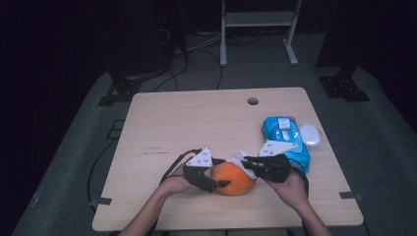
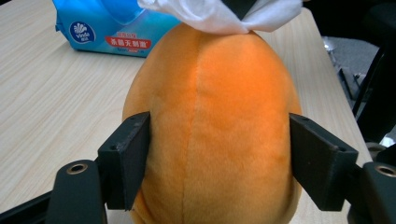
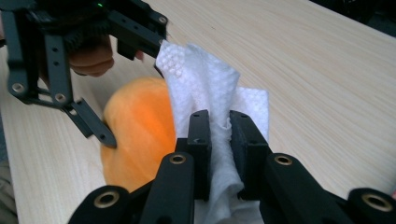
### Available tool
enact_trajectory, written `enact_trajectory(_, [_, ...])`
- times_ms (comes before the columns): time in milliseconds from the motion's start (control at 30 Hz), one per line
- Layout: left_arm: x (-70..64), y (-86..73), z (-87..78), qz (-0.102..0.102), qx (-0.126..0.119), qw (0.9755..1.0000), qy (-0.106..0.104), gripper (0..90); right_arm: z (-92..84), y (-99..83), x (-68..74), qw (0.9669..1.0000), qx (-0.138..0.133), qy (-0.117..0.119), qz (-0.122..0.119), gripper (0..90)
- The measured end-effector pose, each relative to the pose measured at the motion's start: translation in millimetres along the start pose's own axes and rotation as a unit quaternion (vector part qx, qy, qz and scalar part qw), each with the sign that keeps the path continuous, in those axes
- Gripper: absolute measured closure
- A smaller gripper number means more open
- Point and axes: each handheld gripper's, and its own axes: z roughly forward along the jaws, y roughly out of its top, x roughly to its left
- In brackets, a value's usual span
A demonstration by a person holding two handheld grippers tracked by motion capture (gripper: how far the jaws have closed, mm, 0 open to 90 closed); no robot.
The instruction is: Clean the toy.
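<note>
Obstructions near the work zone: a blue wet-wipe pack [image 1: 286,137] lies at about 2 o'clock from the orange plush toy [image 1: 234,178], just beside the right hand, with a white oval lid [image 1: 310,134] touching the pack's far right edge. A round cable hole [image 1: 253,101] sits in the surface [image 1: 187,118] toward 12 o'clock, well apart from the toy.

Position of the toy: it rests on the surface near the front edge, roughly at the middle, between the two hands.

Left hand-held gripper [image 1: 216,184]: jaws set at a medium width, one pad on each flank of the toy; in the left gripper view both pads [image 2: 128,156] press against the plush. Right hand-held gripper [image 3: 219,135]: jaws narrow, clamped on a white tissue [image 3: 205,88]. The tissue lies against the toy's far end, at about 1 o'clock on the toy in the high view.

Surface: pale wood-grain top with rounded corners. Room: dark, grey floor, black cables [image 1: 172,73] trailing at 11 o'clock, and a white metal frame [image 1: 258,22] standing at 12 o'clock behind the surface.
</note>
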Motion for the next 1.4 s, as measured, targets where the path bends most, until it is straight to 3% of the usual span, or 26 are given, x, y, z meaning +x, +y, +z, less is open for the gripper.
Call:
enact_trajectory(167, [-7.9, 6.4, 3.6, 0.030, 0.008, 0.9995, 0.005, 25.7, 12.6, 15.3, 24.6, 0.9991, -0.011, 0.031, -0.027, 78.2])
enact_trajectory(267, [-8.2, 6.8, 2.4, 0.038, 0.018, 0.9991, 0.006, 25.8, 21.7, 21.7, 37.7, 0.9983, 0.000, 0.028, -0.052, 78.0])
enact_trajectory(400, [-2.4, 1.0, -0.1, 0.018, 0.008, 0.9998, 0.000, 26.1, 20.0, 17.6, 27.1, 0.9990, -0.005, 0.026, -0.037, 78.1])
enact_trajectory(533, [4.4, -4.4, -2.8, 0.000, 0.002, 1.0000, -0.004, 26.0, 7.1, 5.1, 4.7, 0.9999, -0.010, 0.009, -0.001, 78.1])
enact_trajectory(667, [5.1, -4.5, -1.8, -0.003, -0.001, 1.0000, -0.004, 25.9, 1.3, -4.7, -7.3, 0.9996, -0.012, 0.009, 0.024, 78.1])
enact_trajectory(767, [5.6, -4.5, -1.8, -0.015, 0.000, 0.9999, 0.000, 25.0, 3.0, -3.2, -3.8, 0.9999, -0.011, 0.000, 0.012, 78.0])
enact_trajectory(867, [5.9, -3.0, -0.4, -0.039, 0.001, 0.9992, 0.006, 22.8, 4.6, -1.5, -0.2, 0.9998, -0.012, -0.007, 0.011, 78.1])
enact_trajectory(1000, [5.0, 1.2, 1.8, -0.049, 0.006, 0.9987, 0.016, 22.5, 7.1, 4.5, 8.8, 0.9997, -0.022, 0.008, 0.004, 78.0])
enact_trajectory(1067, [6.3, 0.3, 1.9, -0.053, 0.004, 0.9985, 0.015, 22.8, 10.9, 8.1, 17.9, 0.9995, -0.020, 0.021, -0.012, 78.0])
enact_trajectory(1167, [10.2, -3.7, -1.1, -0.063, 0.001, 0.9979, 0.012, 23.3, 12.6, 11.5, 23.3, 0.9993, -0.015, 0.013, -0.031, 78.0])
enact_trajectory(1300, [18.0, -10.1, -4.5, -0.094, -0.008, 0.9954, 0.012, 23.4, 7.7, 4.5, 5.0, 0.9998, -0.017, -0.010, -0.009, 78.0])
enact_trajectory(1333, [19.6, -10.9, -4.5, -0.102, -0.010, 0.9947, 0.011, 23.4, 5.8, -0.5, -4.1, 0.9996, -0.021, -0.011, 0.015, 78.1])
enact_trajectory(1400, [20.0, -10.2, -3.4, -0.103, -0.010, 0.9946, 0.011, 23.4, 3.9, -6.6, -13.7, 0.9989, -0.026, -0.008, 0.037, 78.1])
